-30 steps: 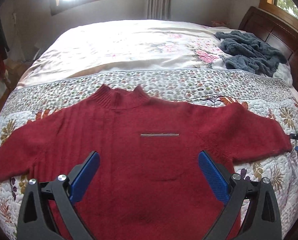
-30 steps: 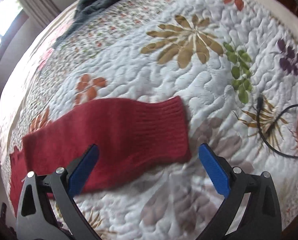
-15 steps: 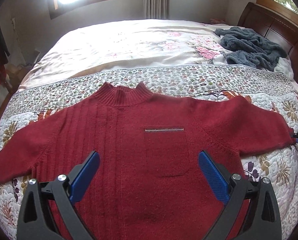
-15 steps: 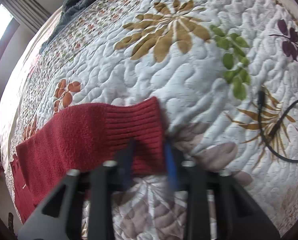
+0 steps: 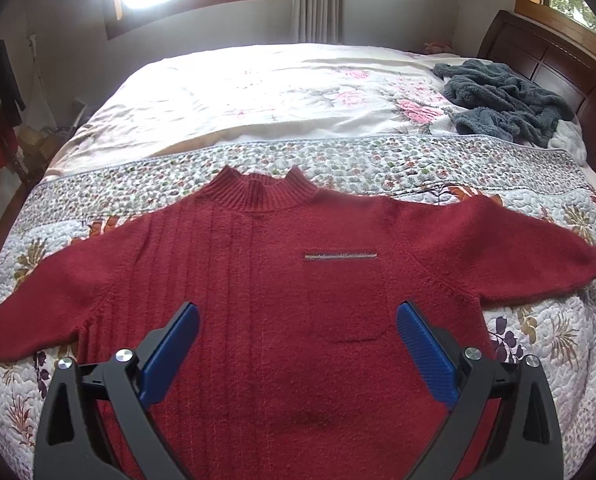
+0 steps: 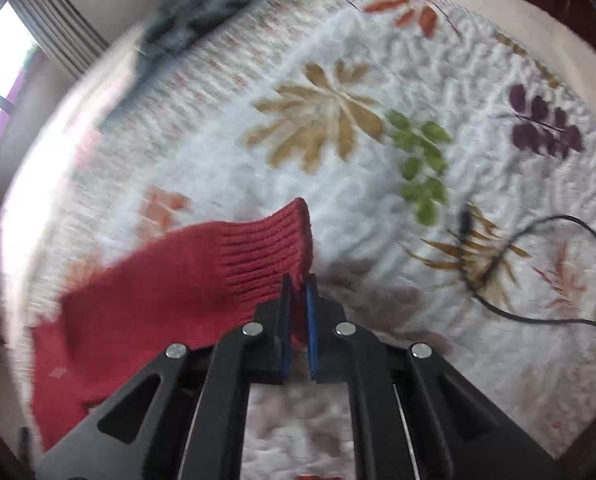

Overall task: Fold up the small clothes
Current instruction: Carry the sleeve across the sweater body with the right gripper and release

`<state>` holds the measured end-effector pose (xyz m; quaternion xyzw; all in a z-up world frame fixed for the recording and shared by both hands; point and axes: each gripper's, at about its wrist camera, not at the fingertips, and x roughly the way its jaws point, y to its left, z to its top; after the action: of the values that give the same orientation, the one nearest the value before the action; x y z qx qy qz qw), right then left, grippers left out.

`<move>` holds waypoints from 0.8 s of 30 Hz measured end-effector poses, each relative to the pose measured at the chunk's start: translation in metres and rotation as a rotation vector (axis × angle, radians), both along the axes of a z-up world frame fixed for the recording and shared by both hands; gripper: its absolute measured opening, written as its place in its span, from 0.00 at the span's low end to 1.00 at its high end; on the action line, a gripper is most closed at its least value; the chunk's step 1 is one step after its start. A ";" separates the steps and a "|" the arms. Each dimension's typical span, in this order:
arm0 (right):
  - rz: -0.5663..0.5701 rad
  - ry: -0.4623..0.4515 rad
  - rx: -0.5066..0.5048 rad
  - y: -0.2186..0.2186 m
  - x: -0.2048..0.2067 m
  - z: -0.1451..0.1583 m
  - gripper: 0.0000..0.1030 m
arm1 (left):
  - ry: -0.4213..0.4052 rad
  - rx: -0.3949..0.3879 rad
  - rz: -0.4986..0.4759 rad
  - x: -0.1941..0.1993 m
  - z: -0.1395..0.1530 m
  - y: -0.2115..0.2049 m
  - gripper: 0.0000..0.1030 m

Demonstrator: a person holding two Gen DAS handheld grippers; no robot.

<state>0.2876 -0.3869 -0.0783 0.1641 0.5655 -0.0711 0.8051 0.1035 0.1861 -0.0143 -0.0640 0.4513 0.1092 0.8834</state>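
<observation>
A small red knit sweater (image 5: pixel 282 288) lies flat, front up, on the quilted bedspread (image 5: pixel 377 164), both sleeves spread out sideways. My left gripper (image 5: pixel 298 316) hovers open above the sweater's lower body, with nothing between its blue pads. In the right wrist view, my right gripper (image 6: pixel 298 280) is shut on the ribbed cuff (image 6: pixel 274 248) of the sweater's right sleeve, and the cuff is lifted a little off the quilt.
A grey fleece garment (image 5: pixel 505 100) is bunched at the far right by the wooden headboard (image 5: pixel 553 64). A black cable (image 6: pixel 517 276) lies on the quilt just right of the held cuff. The bed's edge curves close behind it.
My right gripper went from open around the sleeve cuff to shut on it, and the cuff has lifted. The left gripper drew back slightly, staying open.
</observation>
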 end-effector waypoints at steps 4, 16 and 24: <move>-0.029 -0.010 0.031 0.007 -0.007 -0.003 0.04 | 0.012 -0.015 0.014 -0.006 -0.002 0.008 0.96; 0.337 -0.158 0.169 0.172 -0.014 0.081 0.04 | -0.003 -0.029 0.067 -0.022 0.004 0.044 0.96; 0.589 -0.143 0.259 0.323 -0.028 0.077 0.04 | 0.019 -0.050 0.087 -0.028 -0.002 0.068 0.96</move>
<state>0.2601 -0.0640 -0.0010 0.0988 0.5350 0.2491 0.8012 0.0752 0.2540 -0.0163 -0.1045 0.4589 0.1369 0.8716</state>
